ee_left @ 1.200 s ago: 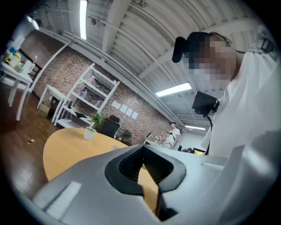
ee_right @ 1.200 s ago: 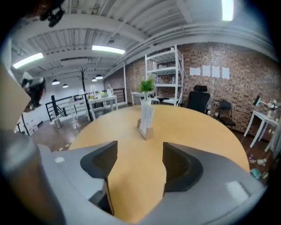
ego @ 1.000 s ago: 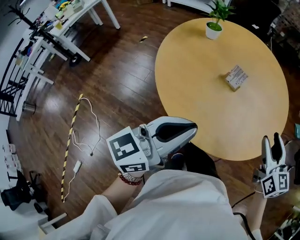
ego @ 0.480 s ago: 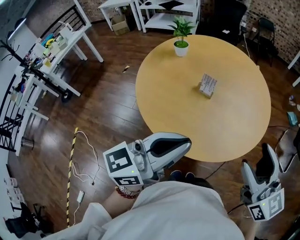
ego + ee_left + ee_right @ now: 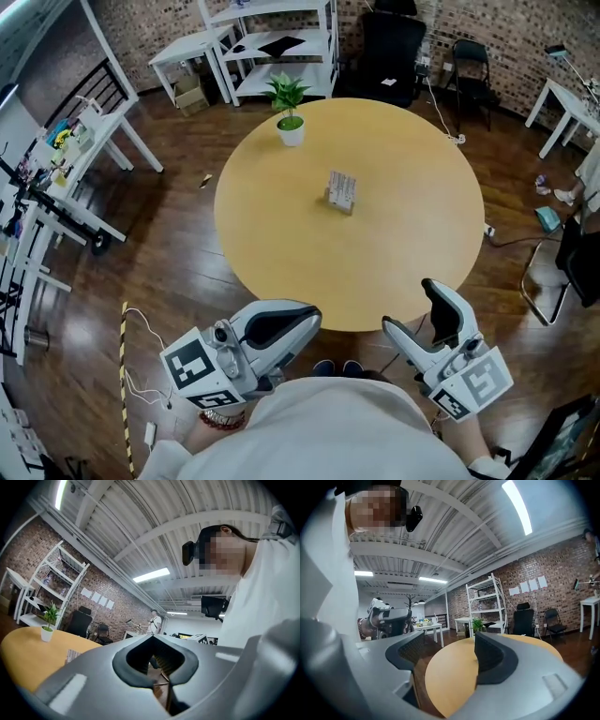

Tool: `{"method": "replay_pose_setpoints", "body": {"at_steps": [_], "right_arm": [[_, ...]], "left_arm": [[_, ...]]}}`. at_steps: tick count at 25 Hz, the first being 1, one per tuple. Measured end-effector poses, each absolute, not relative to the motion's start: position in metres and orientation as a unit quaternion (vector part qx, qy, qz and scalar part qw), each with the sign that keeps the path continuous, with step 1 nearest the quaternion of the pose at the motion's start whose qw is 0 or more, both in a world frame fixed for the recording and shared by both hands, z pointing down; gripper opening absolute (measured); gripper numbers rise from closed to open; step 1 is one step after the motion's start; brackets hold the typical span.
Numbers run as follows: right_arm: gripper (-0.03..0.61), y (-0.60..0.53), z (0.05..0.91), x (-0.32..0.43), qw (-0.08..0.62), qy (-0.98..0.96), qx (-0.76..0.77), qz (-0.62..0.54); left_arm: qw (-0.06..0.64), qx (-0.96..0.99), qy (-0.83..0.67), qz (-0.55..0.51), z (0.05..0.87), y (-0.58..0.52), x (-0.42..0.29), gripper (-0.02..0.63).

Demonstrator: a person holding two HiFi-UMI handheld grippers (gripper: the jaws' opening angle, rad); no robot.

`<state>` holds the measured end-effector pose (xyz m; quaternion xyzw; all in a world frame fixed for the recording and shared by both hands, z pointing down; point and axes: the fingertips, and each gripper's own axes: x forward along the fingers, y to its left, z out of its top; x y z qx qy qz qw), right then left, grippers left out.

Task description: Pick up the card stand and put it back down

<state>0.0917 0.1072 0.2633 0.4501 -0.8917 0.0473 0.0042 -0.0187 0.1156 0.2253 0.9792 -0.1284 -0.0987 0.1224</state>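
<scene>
The card stand, a small grey holder with cards in it, stands upright near the middle of the round wooden table. It shows small in the left gripper view, where the card stand sits on the table. My left gripper hovers off the table's near edge, shut and empty; its jaw tips meet. My right gripper is off the near edge too, and its jaws have just been opening. Nothing lies between them. Both grippers are far from the stand.
A potted plant stands at the table's far edge. White shelving, white side tables and black chairs ring the room. A cable and striped tape lie on the floor at the left. A person stands far off.
The head view has swung so the table sits centred. Both grippers have risen and come in toward the table's near edge. The right jaws have spread wider. The card stand has stayed put.
</scene>
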Motion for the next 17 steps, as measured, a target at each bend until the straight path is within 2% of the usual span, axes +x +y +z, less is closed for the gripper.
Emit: {"method": "replay_pose_setpoints", "body": {"at_steps": [11, 17], "right_arm": [[0.323, 0.111, 0.257, 0.108, 0.005, -0.891, 0.452, 0.038], [0.319, 0.112, 0.256, 0.106, -0.005, -0.899, 0.436, 0.046]], "left_arm": [[0.144, 0.978, -0.119, -0.095, 0.228, 0.114, 0.001, 0.0], [0.126, 0.982, -0.116, -0.082, 0.223, 0.119, 0.018, 0.0]]}}
